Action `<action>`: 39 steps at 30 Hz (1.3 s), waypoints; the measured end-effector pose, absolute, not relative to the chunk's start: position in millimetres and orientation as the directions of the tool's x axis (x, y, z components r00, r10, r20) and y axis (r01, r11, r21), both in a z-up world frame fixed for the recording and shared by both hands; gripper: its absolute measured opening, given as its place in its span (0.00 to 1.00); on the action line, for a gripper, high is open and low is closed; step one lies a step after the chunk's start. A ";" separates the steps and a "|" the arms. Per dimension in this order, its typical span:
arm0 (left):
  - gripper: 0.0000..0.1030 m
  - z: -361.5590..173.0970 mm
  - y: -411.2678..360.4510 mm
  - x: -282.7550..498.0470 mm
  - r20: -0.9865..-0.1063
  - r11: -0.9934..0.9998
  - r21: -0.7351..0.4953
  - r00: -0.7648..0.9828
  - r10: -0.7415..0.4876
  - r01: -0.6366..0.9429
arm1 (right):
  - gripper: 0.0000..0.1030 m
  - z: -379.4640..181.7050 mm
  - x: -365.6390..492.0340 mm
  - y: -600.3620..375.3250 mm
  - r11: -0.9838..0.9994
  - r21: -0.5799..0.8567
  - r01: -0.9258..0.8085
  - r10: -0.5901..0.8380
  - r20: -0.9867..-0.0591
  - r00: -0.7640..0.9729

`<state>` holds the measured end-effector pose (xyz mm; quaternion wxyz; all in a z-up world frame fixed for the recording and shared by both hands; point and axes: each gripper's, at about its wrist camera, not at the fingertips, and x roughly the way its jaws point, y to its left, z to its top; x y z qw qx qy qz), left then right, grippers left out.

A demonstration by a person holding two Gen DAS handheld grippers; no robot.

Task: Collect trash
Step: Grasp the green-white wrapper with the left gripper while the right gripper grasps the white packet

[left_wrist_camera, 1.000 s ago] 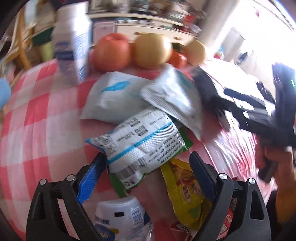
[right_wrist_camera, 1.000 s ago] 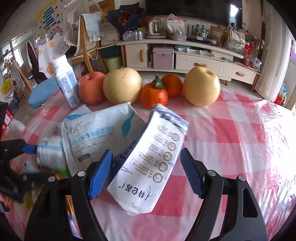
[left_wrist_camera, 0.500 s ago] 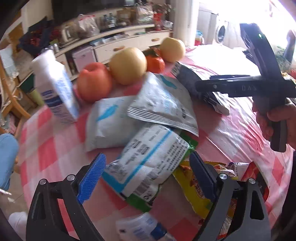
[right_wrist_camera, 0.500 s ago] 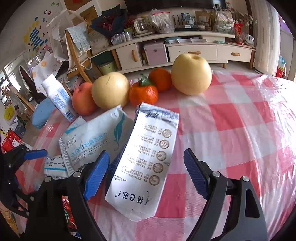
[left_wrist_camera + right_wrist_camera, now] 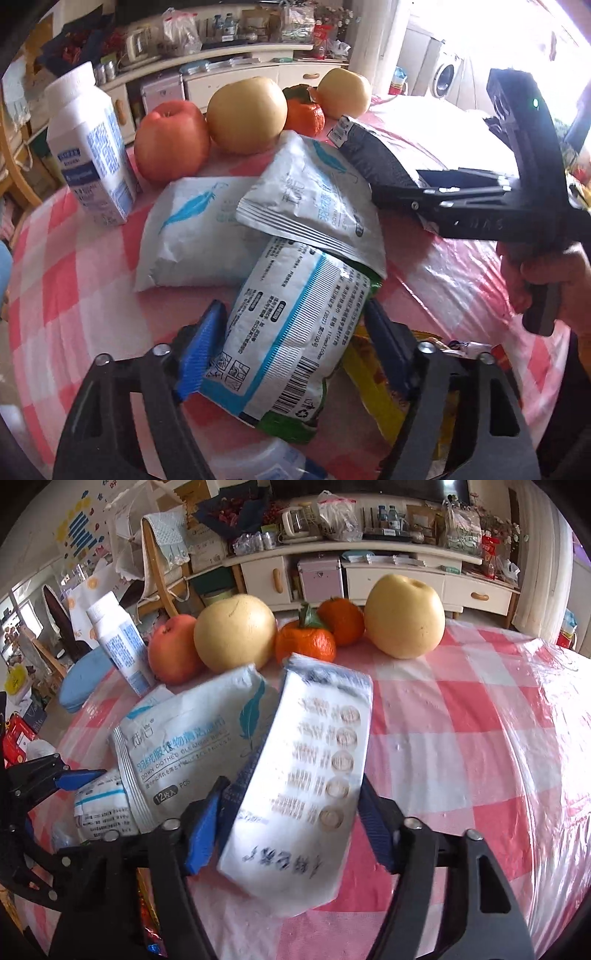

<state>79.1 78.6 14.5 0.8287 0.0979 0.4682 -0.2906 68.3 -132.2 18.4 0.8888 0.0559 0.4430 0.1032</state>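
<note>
Living-room clutter behind, red-and-white checked surface [image 5: 461,716] in front, covered in clear plastic.

Diff vs 0.5 s ago: both sets of jaws have narrowed onto their packets. Left camera has pushed in closer over the pile. Fruit and carton unmoved.

Count:
- 2 yellow pears [image 5: 404,616], 2 tangerines [image 5: 306,642], 1 red apple [image 5: 173,648]
- 1 milk carton [image 5: 88,144], upright, left of the apple
- 2 feather-logo wipe packs [image 5: 195,240], one overlapping the other
- 1 white-and-blue barcode packet [image 5: 291,332]
- 1 white pouch [image 5: 306,782] with a dark back
- yellow snack wrapper [image 5: 373,376] under the barcode packet; more wrappers below it, too hidden to count

Jaws:
- left gripper [image 5: 293,345]: partly closed, blue pads against both edges of the barcode packet, which lies on the pile with its far end tucked under the upper wipe pack.
- right gripper [image 5: 291,825]: partly closed, pads against both sides of the white pouch, which stands tilted between them, far end near the tangerines. Motion blur on the print.
</note>
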 end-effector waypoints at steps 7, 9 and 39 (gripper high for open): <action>0.53 15.5 78.4 70.2 -0.832 0.848 -0.109 0.419 -0.363 0.518 | 0.64 18.8 59.0 -131.5 0.975 0.166 -0.146 0.221 -0.773 0.595; 0.51 16.5 80.6 65.9 -0.829 0.861 -0.112 0.430 -0.356 0.496 | 0.64 19.8 55.6 -133.2 0.974 0.173 -0.143 0.225 -0.769 0.599; 0.44 65.0 182.5 -39.3 -0.668 0.922 -0.345 0.644 -0.373 0.176 | 0.64 58.2 -49.8 -129.6 0.937 0.299 -0.183 0.344 -0.684 0.643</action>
